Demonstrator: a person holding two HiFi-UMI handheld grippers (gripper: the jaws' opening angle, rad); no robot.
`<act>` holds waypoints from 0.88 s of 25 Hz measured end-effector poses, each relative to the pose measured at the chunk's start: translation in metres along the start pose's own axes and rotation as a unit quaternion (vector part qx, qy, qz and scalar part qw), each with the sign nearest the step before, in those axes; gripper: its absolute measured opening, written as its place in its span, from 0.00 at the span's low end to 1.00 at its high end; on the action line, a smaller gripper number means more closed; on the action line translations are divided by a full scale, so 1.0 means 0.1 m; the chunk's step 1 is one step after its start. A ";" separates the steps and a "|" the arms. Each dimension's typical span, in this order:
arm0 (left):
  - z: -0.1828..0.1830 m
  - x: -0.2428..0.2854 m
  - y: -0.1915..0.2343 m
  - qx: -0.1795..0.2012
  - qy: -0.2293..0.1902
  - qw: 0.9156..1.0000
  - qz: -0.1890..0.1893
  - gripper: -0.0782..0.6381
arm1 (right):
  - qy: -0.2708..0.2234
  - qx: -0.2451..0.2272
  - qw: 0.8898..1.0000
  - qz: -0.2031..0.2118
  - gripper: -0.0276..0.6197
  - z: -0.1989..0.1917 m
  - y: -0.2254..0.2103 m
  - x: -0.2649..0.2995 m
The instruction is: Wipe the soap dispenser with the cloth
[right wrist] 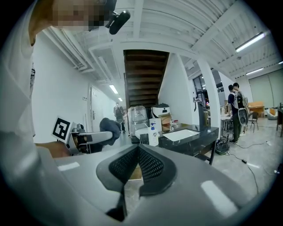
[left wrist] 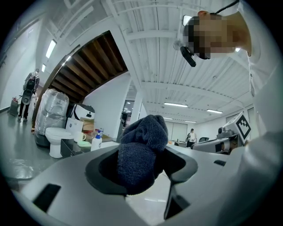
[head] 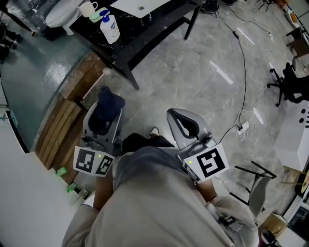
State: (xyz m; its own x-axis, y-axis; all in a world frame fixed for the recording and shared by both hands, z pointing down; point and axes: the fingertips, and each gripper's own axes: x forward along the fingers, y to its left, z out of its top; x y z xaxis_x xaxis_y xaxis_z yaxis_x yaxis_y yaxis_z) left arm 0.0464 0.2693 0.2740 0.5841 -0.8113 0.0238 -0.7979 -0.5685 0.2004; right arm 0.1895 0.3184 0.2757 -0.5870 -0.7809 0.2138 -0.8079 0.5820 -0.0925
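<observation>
A white soap dispenser (head: 110, 27) with a blue pump stands on the black counter (head: 145, 29) at the top of the head view. It also shows small in the left gripper view as the dispenser (left wrist: 96, 141) and in the right gripper view as the dispenser (right wrist: 153, 131). My left gripper (head: 107, 107) is shut on a dark blue cloth (head: 108, 105), which bulges between its jaws in the cloth (left wrist: 140, 152). My right gripper (head: 183, 120) is shut and empty, its black pads (right wrist: 150, 164) meeting. Both grippers hang over the floor, well short of the counter.
A white sink basin (head: 140, 6) is set in the counter, with a cup (head: 88, 8) and a green dish beside the dispenser. A white toilet (head: 63, 13) stands at the left, wooden planks (head: 63, 120) below. Cables (head: 244, 62) and office chairs (head: 289, 84) lie at the right.
</observation>
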 end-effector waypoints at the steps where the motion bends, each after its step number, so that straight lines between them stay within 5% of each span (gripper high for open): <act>1: 0.00 0.01 0.00 0.002 0.000 1.000 0.003 0.45 | -0.001 0.001 1.000 0.001 0.05 0.00 -0.02 -0.01; 22: -0.06 0.41 0.01 -0.009 0.022 1.000 -0.006 0.45 | -0.006 0.015 1.000 -0.011 0.05 0.02 -0.38 -0.02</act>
State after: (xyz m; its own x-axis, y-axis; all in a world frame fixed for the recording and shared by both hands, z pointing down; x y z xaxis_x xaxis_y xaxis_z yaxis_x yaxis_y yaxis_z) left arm 0.0703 0.2360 0.2806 0.5994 -0.7979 0.0643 -0.7887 -0.5749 0.2180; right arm 0.2209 0.2975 0.2768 -0.5691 -0.7966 0.2039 -0.8220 0.5573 -0.1173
